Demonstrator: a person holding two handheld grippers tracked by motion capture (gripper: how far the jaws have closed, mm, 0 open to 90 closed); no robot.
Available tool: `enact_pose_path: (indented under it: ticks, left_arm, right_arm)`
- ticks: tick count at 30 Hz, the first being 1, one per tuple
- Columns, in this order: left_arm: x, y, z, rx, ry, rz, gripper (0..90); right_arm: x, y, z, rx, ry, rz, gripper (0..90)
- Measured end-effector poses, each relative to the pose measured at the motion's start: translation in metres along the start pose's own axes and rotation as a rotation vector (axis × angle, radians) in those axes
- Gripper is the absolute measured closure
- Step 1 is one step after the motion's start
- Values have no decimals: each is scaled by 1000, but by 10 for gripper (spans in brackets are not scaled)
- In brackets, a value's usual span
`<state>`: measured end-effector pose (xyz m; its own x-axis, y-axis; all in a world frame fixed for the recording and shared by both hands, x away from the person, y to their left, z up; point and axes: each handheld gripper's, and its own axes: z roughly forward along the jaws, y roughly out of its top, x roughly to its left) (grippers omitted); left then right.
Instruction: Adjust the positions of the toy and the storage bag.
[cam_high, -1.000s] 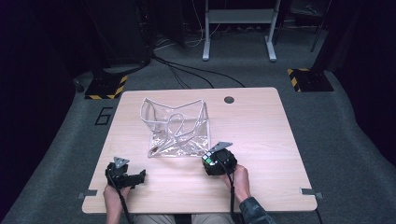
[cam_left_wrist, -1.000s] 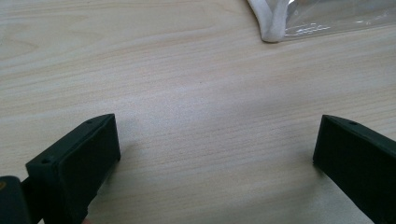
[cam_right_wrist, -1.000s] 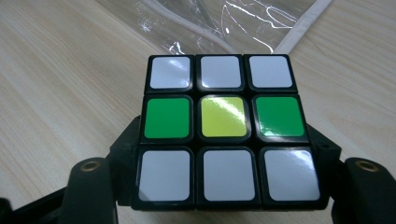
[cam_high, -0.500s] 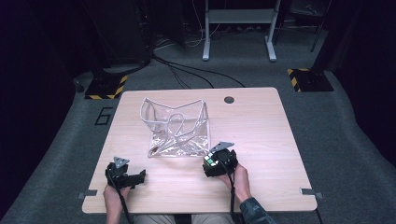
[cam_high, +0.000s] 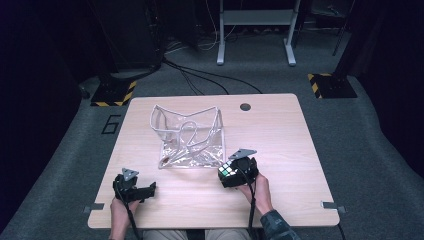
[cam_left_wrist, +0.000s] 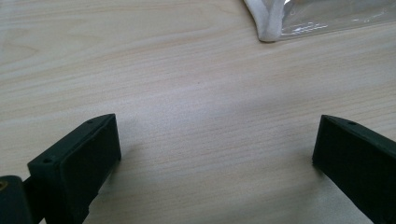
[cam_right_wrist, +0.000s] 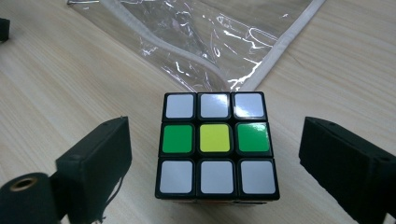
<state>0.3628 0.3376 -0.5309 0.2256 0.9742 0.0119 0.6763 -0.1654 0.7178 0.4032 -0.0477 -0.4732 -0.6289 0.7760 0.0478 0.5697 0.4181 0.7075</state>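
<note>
Both grippers are black, and each carries a grey three-cornered plate on top. A black cable trails from the left gripper along the forearm, and another from the right gripper. Their fingers are blocky matte black pads with small holes near the corners. The person's right sleeve is dark and patterned.

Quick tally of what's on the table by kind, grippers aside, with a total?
Puzzle cube: 1, standing between the open jaws of the right gripper, not gripped
Clear plastic bag: 1, with white piping along its edges
Total: 2 things on the table. The left gripper is open over bare wood.
</note>
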Motion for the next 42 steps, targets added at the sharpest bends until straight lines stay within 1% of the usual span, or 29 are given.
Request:
enact_pose_path:
  ticks: [2, 3, 4, 5, 6, 7, 8, 9, 11, 12, 13, 15, 17, 19, 20, 22, 24, 25, 26, 29, 30, 32, 34, 35, 36, 37, 38, 39, 42]
  left_arm:
    - [1, 2, 0, 20, -5, -2, 8]
    - [2, 4, 0, 41, -19, -7, 16]
    - [2, 4, 0, 41, -19, -7, 26]
    - [2, 9, 0, 74, -13, -8, 34]
    - [2, 9, 0, 74, -13, -8, 60]
    - [3, 11, -1, 83, -14, -13, 60]
    - [3, 12, -2, 84, -6, -24, 116]
    - [5, 14, -2, 89, -27, -44, 116]
    - [6, 15, -1, 82, -28, -46, 117]
    - [7, 17, -2, 95, -43, -50, 114]
    - [7, 17, -2, 95, -43, -50, 111]
    - [8, 20, -3, 108, -63, -42, 93]
    - [9, 23, -3, 103, -74, -47, 78]
    - [9, 25, -4, 108, -84, -42, 70]
    - [10, 29, -6, 97, -99, -52, 66]
    - [10, 32, -7, 96, -107, -47, 55]
    - [12, 41, -11, 95, -131, -52, 46]
    - [12, 41, -11, 95, -131, -52, 40]
    - [13, 48, -13, 92, -144, -49, 34]
    - [14, 56, -17, 93, -158, -44, 26]
    - [14, 61, -19, 91, -163, -44, 20]
    - [15, 73, -26, 74, -168, -39, 16]
    - [16, 81, -29, 74, -176, -37, 13]
    - [17, 85, -30, 69, -180, -36, 13]
    - [17, 85, -30, 69, -180, -36, 12]
    - [18, 89, -31, 72, -182, -44, 12]
    - [20, 95, -29, 74, -178, -57, 9]
    - [20, 95, -29, 74, -178, -57, 9]
    - [23, 103, -28, 72, -192, -81, 7]
  right_arm:
    - [-1, 1, -1, 2, 3, 3, 58]
    - [-1, 1, -1, -1, 1, 0, 48]
    - [-2, 2, -1, 0, 0, -2, 41]
    - [-2, 2, -1, 5, 2, 3, 32]
    - [-2, 2, -1, 5, 2, 3, 32]
    - [-3, 3, -1, 3, 1, -4, 27]
    - [-4, 4, -2, 3, 6, -3, 1]
    - [-5, 5, -2, 12, 4, 2, 0]
    - [-7, 5, -2, 19, 4, -2, 0]
    - [-10, 6, -3, 19, 5, -3, 0]
    - [-10, 6, -3, 19, 5, -3, 0]
    - [-14, 8, -4, 31, 2, -10, 0]
    - [-16, 10, -5, 33, -6, -14, 0]
    - [-17, 11, -5, 32, -2, -21, 0]
    - [-19, 13, -6, 41, 12, -20, 0]
    - [-19, 14, -6, 45, 13, -20, 0]
    - [-21, 19, -7, 53, 23, -28, 0]
    - [-22, 20, -7, 57, 29, -35, 0]
    - [-23, 22, -7, 61, 37, -36, 0]
    - [-28, 26, -6, 66, 53, -27, 0]
    - [-29, 28, -6, 64, 62, -10, 0]
    - [-32, 35, -9, 50, 65, -10, 0]
    - [-33, 41, -12, 36, 50, 8, 0]
    - [-33, 43, -13, 16, 36, 6, 0]
    - [-33, 45, -14, 16, 33, 7, 0]
    - [-33, 45, -14, 16, 33, 7, 0]
    - [-34, 51, -16, 18, 37, 6, 0]
    - [-35, 53, -16, 21, 38, -1, 0]
    - [-37, 60, -17, 35, 40, -8, 0]
